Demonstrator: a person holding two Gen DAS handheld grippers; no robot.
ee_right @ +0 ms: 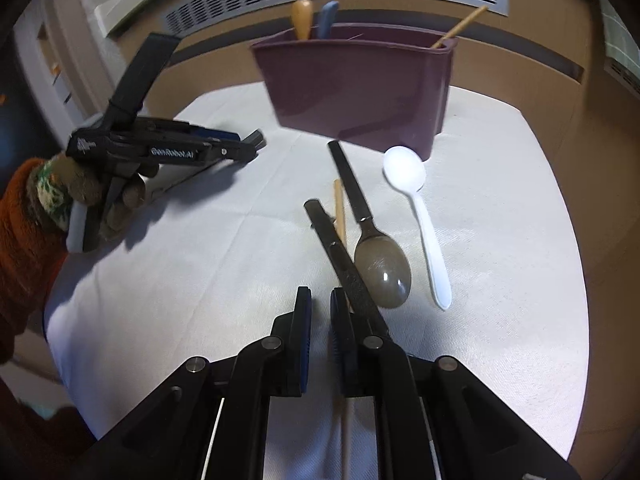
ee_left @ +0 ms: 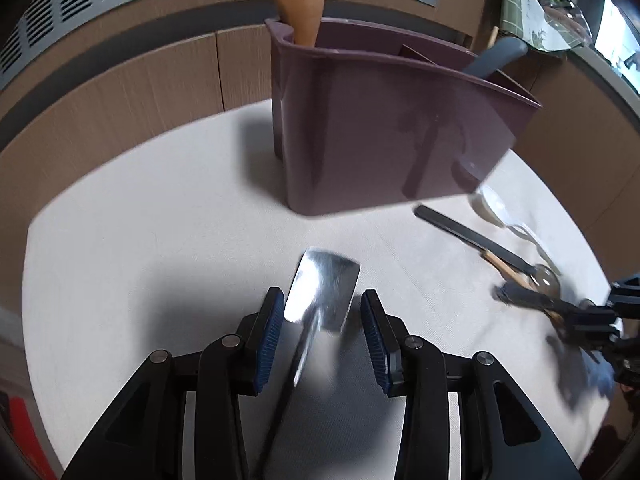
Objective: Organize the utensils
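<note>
Lying between spread L gripper [ee_left: 322,312] jaws: metal spatula [ee_left: 324,292], blade flat on white cloth [ee_left: 140,240], pads apparently not touching it. R gripper [ee_right: 320,308] jaws sitting nearly together, nothing visibly pinched, chopstick [ee_right: 340,212] passing under, black-handled utensil [ee_right: 340,252] beside. Lying further out: black-handled spoon [ee_right: 380,268], white plastic spoon [ee_right: 416,208]. Standing farthest: purple caddy [ee_right: 360,88] w/ wooden handle [ee_left: 300,4], blue handle [ee_right: 327,20].

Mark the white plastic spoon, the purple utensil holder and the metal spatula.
white plastic spoon [ee_right: 404,170], right wrist view, on its bowl.
purple utensil holder [ee_left: 384,136], left wrist view, on its front wall.
metal spatula [ee_left: 324,288], left wrist view, on its shiny blade.
</note>
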